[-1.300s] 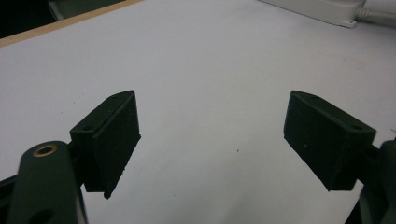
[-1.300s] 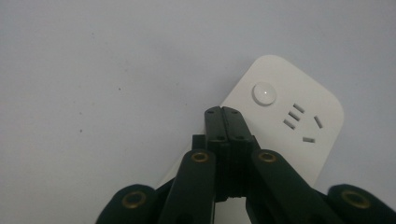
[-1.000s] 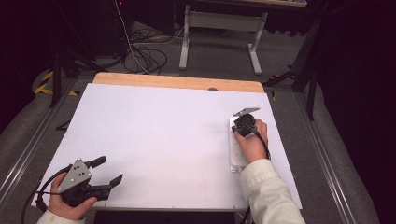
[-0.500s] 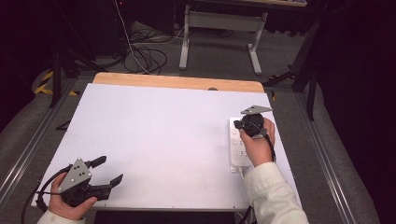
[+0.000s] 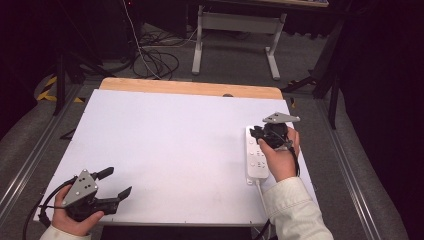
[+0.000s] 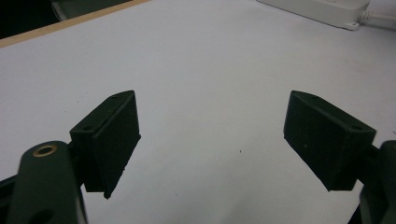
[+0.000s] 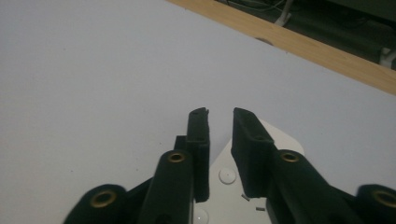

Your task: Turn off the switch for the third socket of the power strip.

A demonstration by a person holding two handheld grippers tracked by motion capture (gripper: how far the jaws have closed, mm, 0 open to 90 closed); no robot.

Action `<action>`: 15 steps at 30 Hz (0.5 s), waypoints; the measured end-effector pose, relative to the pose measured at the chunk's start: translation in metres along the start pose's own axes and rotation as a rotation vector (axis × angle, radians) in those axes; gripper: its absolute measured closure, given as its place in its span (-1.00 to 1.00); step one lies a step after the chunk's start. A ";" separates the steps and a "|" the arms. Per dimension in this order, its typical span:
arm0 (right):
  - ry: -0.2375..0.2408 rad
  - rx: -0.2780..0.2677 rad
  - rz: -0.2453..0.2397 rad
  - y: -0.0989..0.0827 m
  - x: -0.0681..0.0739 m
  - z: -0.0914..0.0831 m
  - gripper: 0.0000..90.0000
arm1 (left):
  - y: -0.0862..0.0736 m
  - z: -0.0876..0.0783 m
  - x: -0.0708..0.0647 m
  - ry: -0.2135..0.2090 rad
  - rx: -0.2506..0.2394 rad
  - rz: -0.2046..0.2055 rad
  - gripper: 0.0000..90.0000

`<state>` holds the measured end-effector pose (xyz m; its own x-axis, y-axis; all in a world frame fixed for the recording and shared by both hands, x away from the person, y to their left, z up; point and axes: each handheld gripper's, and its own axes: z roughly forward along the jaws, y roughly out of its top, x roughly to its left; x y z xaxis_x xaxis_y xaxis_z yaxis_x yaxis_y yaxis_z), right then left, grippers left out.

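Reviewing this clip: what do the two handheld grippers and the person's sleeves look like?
Both grippers, left gripper and right gripper, are black with blocky jaws, brass rivets at the pivots, and a grey three-cornered plate on top. A black cable trails from the left one. The sleeves are cream-white.

White power strip (image 5: 255,159) (image 6: 322,9) (image 7: 225,178), long, slim and flat, socket face up, with small round markings along the top. Flat on the white tabletop (image 5: 165,145), close to its right edge and lengthwise along it. Far end with rounded corners, about midway up that edge. White cable (image 5: 261,192) leaving the near end toward the tabletop's near edge.
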<state>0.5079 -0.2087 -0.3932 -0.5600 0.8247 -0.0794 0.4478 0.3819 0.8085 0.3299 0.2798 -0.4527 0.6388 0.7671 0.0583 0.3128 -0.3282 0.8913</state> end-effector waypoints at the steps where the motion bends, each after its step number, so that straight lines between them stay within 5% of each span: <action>1: 0.008 -0.010 0.000 0.000 0.001 -0.002 0.49 | 0.000 0.000 0.000 0.001 0.001 0.004 -0.58; 15: 0.105 -0.155 -0.009 -0.004 0.025 -0.042 -0.20 | 0.000 0.000 -0.001 0.002 -0.002 0.001 -0.58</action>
<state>0.4632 -0.2067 -0.3737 -0.6371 0.7701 -0.0324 0.3337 0.3134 0.8891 0.3295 0.2792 -0.4525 0.6377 0.7679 0.0597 0.3111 -0.3277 0.8921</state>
